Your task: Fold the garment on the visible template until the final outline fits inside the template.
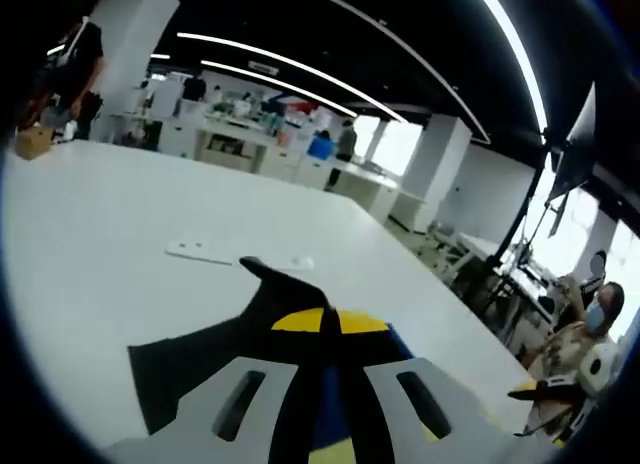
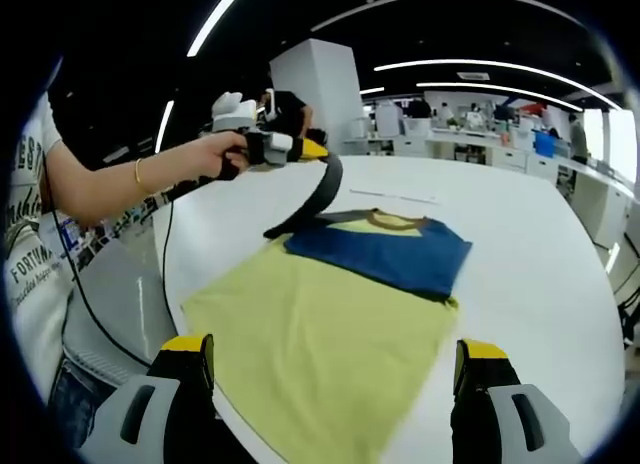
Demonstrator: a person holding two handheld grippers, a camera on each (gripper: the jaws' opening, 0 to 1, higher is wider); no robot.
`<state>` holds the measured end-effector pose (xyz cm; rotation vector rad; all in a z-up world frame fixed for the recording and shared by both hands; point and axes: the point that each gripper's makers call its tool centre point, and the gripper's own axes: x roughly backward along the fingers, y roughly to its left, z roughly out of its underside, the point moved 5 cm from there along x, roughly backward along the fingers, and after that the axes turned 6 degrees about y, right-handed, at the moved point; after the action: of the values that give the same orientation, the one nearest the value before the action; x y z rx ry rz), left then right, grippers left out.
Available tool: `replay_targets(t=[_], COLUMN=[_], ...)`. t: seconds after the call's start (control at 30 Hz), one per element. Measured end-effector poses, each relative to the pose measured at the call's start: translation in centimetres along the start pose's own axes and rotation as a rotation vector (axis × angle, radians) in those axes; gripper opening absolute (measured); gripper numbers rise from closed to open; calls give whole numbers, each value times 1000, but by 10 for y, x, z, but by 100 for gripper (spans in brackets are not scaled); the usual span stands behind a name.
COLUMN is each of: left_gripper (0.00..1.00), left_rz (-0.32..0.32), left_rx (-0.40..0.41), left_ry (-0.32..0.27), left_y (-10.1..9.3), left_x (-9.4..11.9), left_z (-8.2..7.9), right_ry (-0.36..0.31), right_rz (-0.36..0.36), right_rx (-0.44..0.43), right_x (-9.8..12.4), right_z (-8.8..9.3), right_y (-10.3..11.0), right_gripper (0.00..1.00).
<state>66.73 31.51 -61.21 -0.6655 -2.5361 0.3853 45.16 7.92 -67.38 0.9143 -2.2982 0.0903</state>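
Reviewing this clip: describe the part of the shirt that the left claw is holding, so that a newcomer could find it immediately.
On the white table lies a yellow-green shirt with a blue band across its chest. From its upper left corner a black sleeve rises off the table, pinched in the left claw. It is the only black, lifted part; the rest lies flat.

- Left gripper (image 2: pixel 318 156): held up in the person's left hand (image 2: pixel 222 151), forearm extended, jaws closed.
- Right gripper (image 2: pixel 335 369): jaws spread wide apart.
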Motion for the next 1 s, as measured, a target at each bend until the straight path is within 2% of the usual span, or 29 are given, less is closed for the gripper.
replay_targets(t=[0.37, 0.83, 1.0], left_gripper=[0, 0, 0], left_rz=[65, 164, 211], left_rx=[-2, -49, -74], left_ry=[-7, -24, -6], left_y=[-23, -53, -67], left_x=[-25, -41, -48], left_z=[1, 4, 13], right_ry=[4, 12, 15], right_rz=[13, 24, 23], right_rx=[-17, -36, -42], right_x=[1, 2, 1], right_z=[4, 9, 11], right_y=[-7, -8, -8], right_gripper=[99, 99, 99])
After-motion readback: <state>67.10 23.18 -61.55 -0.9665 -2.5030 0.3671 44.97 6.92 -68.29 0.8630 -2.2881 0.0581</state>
